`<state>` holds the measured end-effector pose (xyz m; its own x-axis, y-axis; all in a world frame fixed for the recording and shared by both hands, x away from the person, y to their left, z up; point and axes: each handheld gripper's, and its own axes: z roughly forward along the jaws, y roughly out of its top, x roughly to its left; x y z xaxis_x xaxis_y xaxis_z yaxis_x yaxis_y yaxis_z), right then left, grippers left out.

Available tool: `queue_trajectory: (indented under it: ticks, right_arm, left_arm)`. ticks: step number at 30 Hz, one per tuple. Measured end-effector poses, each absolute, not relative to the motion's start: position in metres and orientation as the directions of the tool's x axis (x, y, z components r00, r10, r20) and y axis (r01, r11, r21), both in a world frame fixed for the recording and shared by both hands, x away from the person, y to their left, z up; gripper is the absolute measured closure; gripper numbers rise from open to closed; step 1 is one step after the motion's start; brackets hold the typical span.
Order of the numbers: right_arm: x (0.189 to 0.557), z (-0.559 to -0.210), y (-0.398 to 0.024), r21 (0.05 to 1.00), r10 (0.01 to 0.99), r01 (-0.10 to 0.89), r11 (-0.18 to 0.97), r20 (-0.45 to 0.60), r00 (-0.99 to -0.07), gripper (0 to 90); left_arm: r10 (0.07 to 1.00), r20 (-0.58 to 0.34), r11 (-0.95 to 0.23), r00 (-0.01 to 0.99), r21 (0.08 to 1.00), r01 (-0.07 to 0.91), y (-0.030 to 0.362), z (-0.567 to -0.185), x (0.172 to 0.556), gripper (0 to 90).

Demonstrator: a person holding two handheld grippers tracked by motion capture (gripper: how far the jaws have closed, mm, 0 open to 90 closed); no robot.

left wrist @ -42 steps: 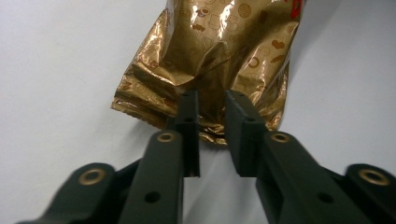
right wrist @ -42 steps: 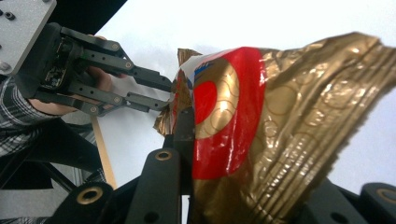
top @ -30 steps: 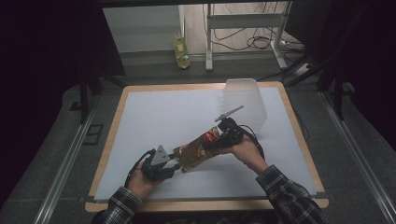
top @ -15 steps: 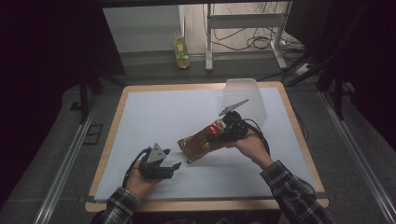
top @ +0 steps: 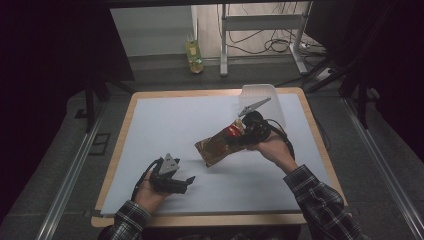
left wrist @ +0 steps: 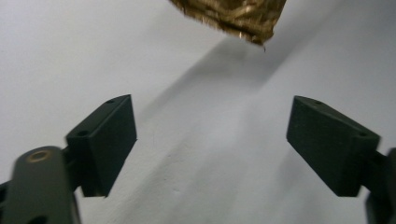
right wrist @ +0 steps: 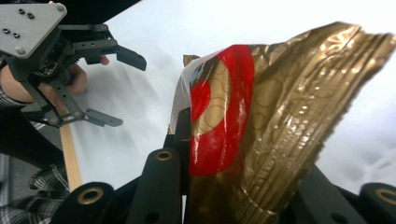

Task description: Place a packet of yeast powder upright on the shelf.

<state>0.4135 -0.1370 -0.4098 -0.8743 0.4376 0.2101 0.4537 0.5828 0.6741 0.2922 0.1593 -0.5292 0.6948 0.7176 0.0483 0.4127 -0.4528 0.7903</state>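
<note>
High view has my right gripper (top: 240, 136) clamped on the gold snack bag (top: 216, 147), held up over the middle of the counter (top: 150, 130). Left gripper (top: 186, 182) near the front edge; its jaws just opened, nothing between them.

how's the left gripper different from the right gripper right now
The left gripper has just been opening and its jaws stand wide apart with nothing between them; the right gripper is clamped on the crinkled gold and red foil packet. The left sits low by the white table; the right holds the packet lifted. Both are black, two-jawed and hand-held.
</note>
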Motion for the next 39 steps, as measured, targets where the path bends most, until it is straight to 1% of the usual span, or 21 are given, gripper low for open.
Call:
queue_trajectory:
  ticks: [4,7,11,13,28,34,39]
  right_arm:
    - [0.417,-0.401,-0.141,0.681,0.442,0.438,0.587,0.184,-0.878,72.0]
    - [0.42,-0.396,-0.143,0.685,0.45,0.433,0.586,0.168,-0.877,71.9]
    - [0.425,-0.391,-0.147,0.686,0.46,0.425,0.591,0.146,-0.876,71.9]
    - [0.428,-0.388,-0.15,0.69,0.468,0.424,0.587,0.139,-0.873,71.9]
    - [0.448,-0.367,-0.169,0.711,0.511,0.403,0.576,0.072,-0.857,72.0]
    - [0.46,-0.358,-0.181,0.722,0.495,0.387,0.574,0.07,-0.866,72.0]
    - [0.47,-0.348,-0.191,0.732,0.502,0.353,0.583,0.018,-0.865,72.0]
  left_arm:
    - [0.729,0.037,-0.44,0.684,0.79,0.426,0.161,-0.529,0.294,9.1]
    - [0.728,0.033,-0.439,0.685,0.79,0.429,0.161,-0.53,0.294,6.6]
    - [0.719,0.065,-0.478,0.692,0.769,0.424,0.158,-0.532,0.294,4.6]
    - [0.714,0.077,-0.491,0.696,0.764,0.419,0.157,-0.533,0.294,4.2]
    - [0.707,0.082,-0.501,0.702,0.759,0.416,0.156,-0.534,0.295,3.5]
    - [0.696,0.098,-0.519,0.712,0.753,0.404,0.156,-0.536,0.295,3.3]
    - [0.694,0.107,-0.517,0.712,0.762,0.39,0.157,-0.537,0.296,1.5]
